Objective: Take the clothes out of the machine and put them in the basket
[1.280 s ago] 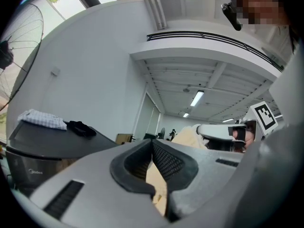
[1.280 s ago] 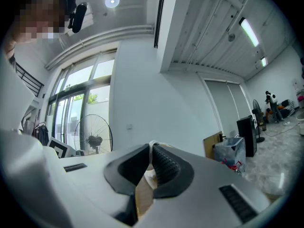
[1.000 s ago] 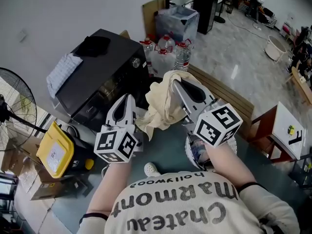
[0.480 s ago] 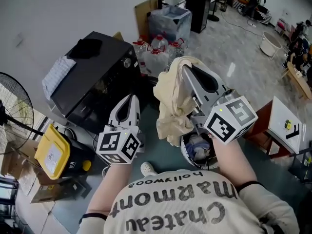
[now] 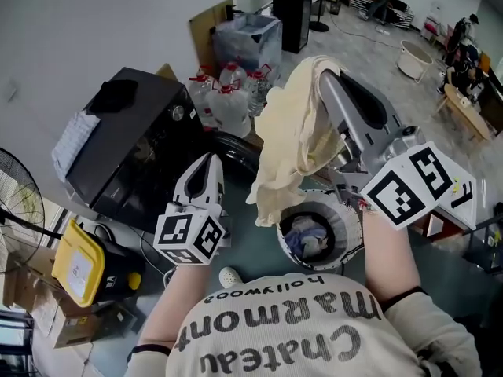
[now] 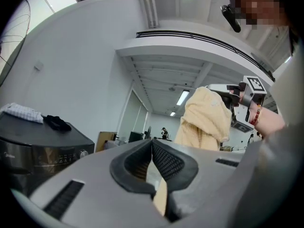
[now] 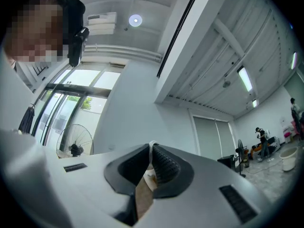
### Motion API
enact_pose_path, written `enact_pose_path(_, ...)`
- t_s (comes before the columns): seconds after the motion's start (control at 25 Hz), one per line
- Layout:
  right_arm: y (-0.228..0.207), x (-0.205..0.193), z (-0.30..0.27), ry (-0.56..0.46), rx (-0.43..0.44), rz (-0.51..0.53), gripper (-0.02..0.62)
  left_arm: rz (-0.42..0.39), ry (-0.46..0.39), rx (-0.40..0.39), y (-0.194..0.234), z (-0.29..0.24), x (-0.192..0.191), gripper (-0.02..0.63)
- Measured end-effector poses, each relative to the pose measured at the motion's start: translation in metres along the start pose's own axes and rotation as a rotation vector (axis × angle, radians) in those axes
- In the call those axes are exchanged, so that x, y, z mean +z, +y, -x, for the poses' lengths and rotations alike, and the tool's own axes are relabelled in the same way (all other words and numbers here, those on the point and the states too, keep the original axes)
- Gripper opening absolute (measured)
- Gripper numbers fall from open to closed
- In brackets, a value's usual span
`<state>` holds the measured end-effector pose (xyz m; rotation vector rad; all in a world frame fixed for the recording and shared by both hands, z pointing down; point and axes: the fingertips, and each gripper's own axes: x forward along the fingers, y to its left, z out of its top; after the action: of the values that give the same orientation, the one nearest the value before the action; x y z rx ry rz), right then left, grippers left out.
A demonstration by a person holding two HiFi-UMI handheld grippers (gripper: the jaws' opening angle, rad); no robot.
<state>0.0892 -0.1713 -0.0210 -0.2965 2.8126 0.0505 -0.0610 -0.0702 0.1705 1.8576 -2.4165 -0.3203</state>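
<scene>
A cream cloth hangs from my right gripper, which is shut on its top edge and held high. The cloth's lower end dangles just above the round white basket, which holds blue and white clothes. Only a thin sliver of the cloth shows at the jaw tips in the right gripper view. My left gripper is shut with nothing in it and points level toward the black machine. From the left gripper, the hanging cloth shows ahead and to the right.
Water bottles and a clear plastic bin stand beyond the machine. A folded checked cloth and a black item lie on its top. A yellow container and a fan are at the left.
My right gripper has risen and swung right with the cream cloth, from beside the machine to above the basket. The left gripper has drawn back from the machine a little.
</scene>
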Motion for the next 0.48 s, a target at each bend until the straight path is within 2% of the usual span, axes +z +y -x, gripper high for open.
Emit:
enact_pose_path(0.2, -0.027, 0.036, 0.023, -0.057, -0.053, 0.037, 0.040, 0.024, -0.001, -0.020, -0.021, -0.012, 0.000, 0.012)
enact_pose_path(0.48, -0.053, 0.067, 0.079, -0.088, -0.144, 0.080, 0.040, 0.026, 0.014, -0.115, -0.079, -0.024, -0.018, 0.013)
